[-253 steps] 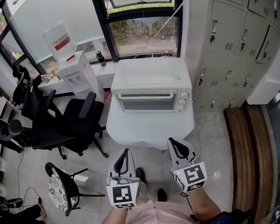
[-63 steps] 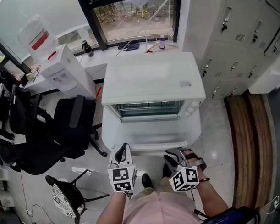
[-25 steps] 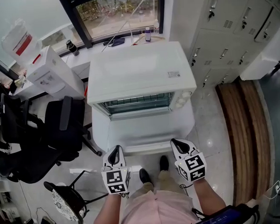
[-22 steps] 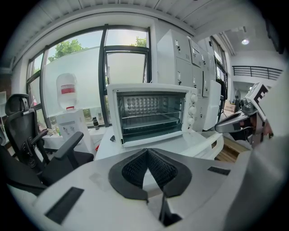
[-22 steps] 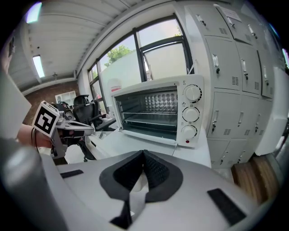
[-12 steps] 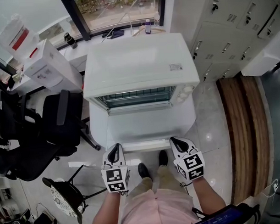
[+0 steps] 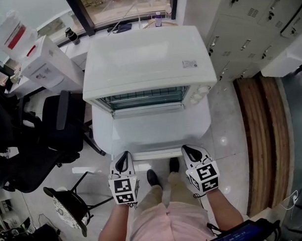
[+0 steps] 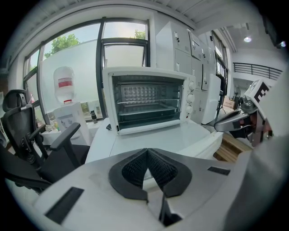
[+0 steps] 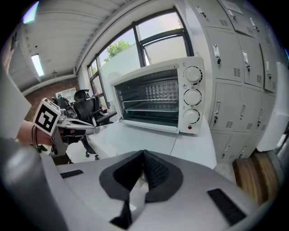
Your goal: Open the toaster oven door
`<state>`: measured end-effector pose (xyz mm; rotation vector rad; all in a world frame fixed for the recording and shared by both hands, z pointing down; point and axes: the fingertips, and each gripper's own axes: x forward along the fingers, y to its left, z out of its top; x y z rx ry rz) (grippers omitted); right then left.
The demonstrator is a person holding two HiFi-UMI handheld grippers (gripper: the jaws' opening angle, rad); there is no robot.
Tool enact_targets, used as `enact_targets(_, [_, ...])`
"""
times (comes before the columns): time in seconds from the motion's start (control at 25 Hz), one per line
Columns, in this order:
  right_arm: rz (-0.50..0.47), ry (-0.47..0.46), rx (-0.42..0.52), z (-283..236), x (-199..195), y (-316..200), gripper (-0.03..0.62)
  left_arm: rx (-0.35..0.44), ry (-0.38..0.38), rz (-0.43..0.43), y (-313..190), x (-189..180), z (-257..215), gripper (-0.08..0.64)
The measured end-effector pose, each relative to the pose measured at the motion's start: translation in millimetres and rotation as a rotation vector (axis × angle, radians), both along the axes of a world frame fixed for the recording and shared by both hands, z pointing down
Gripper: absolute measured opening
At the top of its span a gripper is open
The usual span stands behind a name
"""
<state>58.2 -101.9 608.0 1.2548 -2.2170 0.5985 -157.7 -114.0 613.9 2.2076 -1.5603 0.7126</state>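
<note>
The white toaster oven (image 7: pixel 146 58) stands on a white table (image 7: pixel 203 123). Its door (image 7: pixel 151 132) hangs fully open and lies flat toward me, handle (image 7: pixel 154 155) at the near edge. The wire rack inside shows in both gripper views of the oven (image 8: pixel 149 101) (image 9: pixel 156 101). My left gripper (image 7: pixel 123 158) is shut and empty, just short of the handle's left end. At the handle's right end my right gripper (image 7: pixel 187 150) is also shut and empty. In their own views the left gripper (image 8: pixel 147 151) and right gripper (image 9: pixel 143 153) have their jaws closed together on nothing.
A black office chair (image 7: pixel 57 130) stands left of the table, with a water dispenser (image 7: pixel 40 67) behind it. Grey lockers (image 7: pixel 246 20) line the right side, and a wooden strip (image 7: pixel 263 138) runs along the floor. A small stool (image 7: pixel 62 209) is at lower left.
The door, shut ten seconds ago, has been lying open since 2.5 s ago. Over the last second the view has crept nearer the oven; both grippers stay by the door's front edge.
</note>
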Motion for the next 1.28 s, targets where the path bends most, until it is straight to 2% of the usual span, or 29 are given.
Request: enact_targets(1.28, [-0.019,0.023,-0.089,64.1,2.5,9.3,0.002,-0.104,-0.057,0.048,16.8,3.7,63.4,0.012])
